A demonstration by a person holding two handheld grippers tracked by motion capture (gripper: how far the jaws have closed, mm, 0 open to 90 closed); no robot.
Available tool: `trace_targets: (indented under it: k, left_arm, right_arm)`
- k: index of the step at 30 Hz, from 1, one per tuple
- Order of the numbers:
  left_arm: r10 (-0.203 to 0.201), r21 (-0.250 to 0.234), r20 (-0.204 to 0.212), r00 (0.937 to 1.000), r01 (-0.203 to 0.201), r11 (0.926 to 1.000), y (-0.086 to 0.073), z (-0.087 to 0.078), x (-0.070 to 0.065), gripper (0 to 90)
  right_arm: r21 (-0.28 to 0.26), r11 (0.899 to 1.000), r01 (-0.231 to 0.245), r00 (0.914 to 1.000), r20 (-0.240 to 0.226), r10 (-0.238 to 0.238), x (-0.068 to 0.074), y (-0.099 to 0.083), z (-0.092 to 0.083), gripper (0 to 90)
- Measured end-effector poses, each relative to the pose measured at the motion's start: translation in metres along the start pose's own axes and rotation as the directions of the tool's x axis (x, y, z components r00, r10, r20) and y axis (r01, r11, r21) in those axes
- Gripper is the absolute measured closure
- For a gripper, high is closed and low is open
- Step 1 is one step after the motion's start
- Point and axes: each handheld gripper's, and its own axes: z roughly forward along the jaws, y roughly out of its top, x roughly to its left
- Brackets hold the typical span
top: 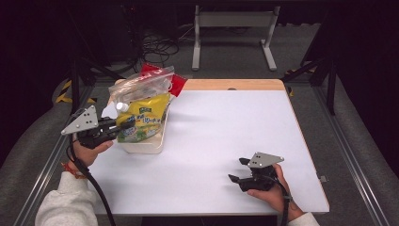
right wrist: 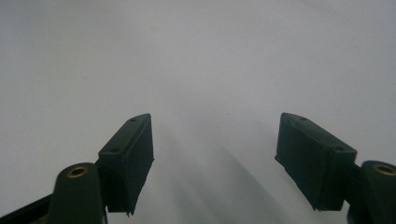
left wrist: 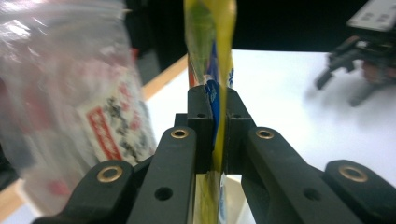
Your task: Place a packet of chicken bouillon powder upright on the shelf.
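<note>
A yellow and green snack packet [top: 143,117] stands over a cream tray [top: 143,146] at the table's left. My left gripper [top: 118,126] is shut on the packet's edge. In the left gripper view the packet [left wrist: 210,51] rises thin and yellow between my left gripper's [left wrist: 216,126] pads. A clear zip bag with red print [top: 141,84] leans behind the packet, and it looms blurred [left wrist: 70,107] on the left of that view. My right gripper [top: 239,169] rests low on the white table at the front right, open. Nothing lies between the jaws of my right gripper [right wrist: 215,154].
The white table top [top: 221,127] has a wooden strip [top: 235,84] along its far edge. A red packet [top: 176,82] pokes out behind the clear bag. Beyond the table are a grey stand's legs [top: 233,33] and loose cables on the floor. Metal rails run along both sides.
</note>
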Motion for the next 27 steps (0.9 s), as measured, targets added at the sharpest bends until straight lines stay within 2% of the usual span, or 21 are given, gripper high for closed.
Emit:
trace_targets:
  k: [2, 5, 6, 12, 15, 17, 20, 24, 25, 27]
  left_arm:
    - [-0.006, 0.039, -0.008, 0.9999, 0.007, 0.9992, -0.004, 0.002, 0.002, 85.6]
    - [-0.025, 0.045, -0.004, 0.9997, 0.025, 0.9987, -0.008, 0.004, 0.003, 85.7]
    - [-0.035, 0.063, -0.021, 0.9992, 0.036, 0.9973, -0.011, 0.006, 0.004, 85.6]
    - [-0.064, 0.087, -0.038, 0.9972, 0.067, 0.994, -0.022, 0.015, 0.008, 85.7]
    - [-0.11, 0.053, -0.042, 0.993, 0.113, 0.9922, -0.031, 0.016, 0.012, 85.7]
    - [-0.124, 0.044, -0.048, 0.9912, 0.126, 0.9911, -0.033, 0.014, 0.014, 85.7]
    - [-0.138, 0.04, -0.052, 0.9891, 0.14, 0.9894, -0.036, 0.013, 0.013, 85.7]
    - [-0.123, 0.076, -0.058, 0.9907, 0.128, 0.9889, -0.038, 0.019, 0.01, 85.7]
    - [-0.137, 0.071, -0.059, 0.9889, 0.141, 0.9875, -0.039, 0.02, 0.009, 85.7]
    - [-0.136, 0.067, -0.066, 0.9885, 0.14, 0.9879, -0.04, 0.019, 0.01, 85.7]
  right_arm:
    - [0.004, 1.0, -0.003, 1.0, 0.001, 0.003, 0.0, 0.0, 0.001, 27.4]
    - [0.005, 1.0, -0.001, 1.0, 0.002, 0.001, 0.001, 0.0, 0.001, 27.4]
    - [0.005, 1.0, 0.0, 1.0, 0.003, 0.0, 0.001, 0.0, 0.0, 27.3]
    - [-0.001, 1.0, 0.008, 1.0, 0.004, -0.008, 0.002, 0.001, -0.002, 27.2]
    - [-0.005, 1.0, 0.012, 0.9999, 0.006, -0.012, 0.002, 0.001, -0.002, 27.2]
    - [-0.006, 1.0, 0.017, 0.9998, 0.006, -0.017, 0.003, 0.002, -0.003, 27.2]
    - [-0.006, 1.0, 0.02, 0.9998, 0.008, -0.02, 0.003, 0.002, -0.003, 27.2]
    - [-0.01, 1.0, 0.021, 0.9997, 0.008, -0.021, 0.003, 0.002, -0.004, 27.2]
    - [-0.01, 1.0, 0.021, 0.9998, 0.007, -0.021, 0.003, 0.002, -0.004, 27.2]
    - [-0.013, 1.0, 0.023, 0.9997, 0.006, -0.023, 0.004, 0.003, -0.004, 27.2]
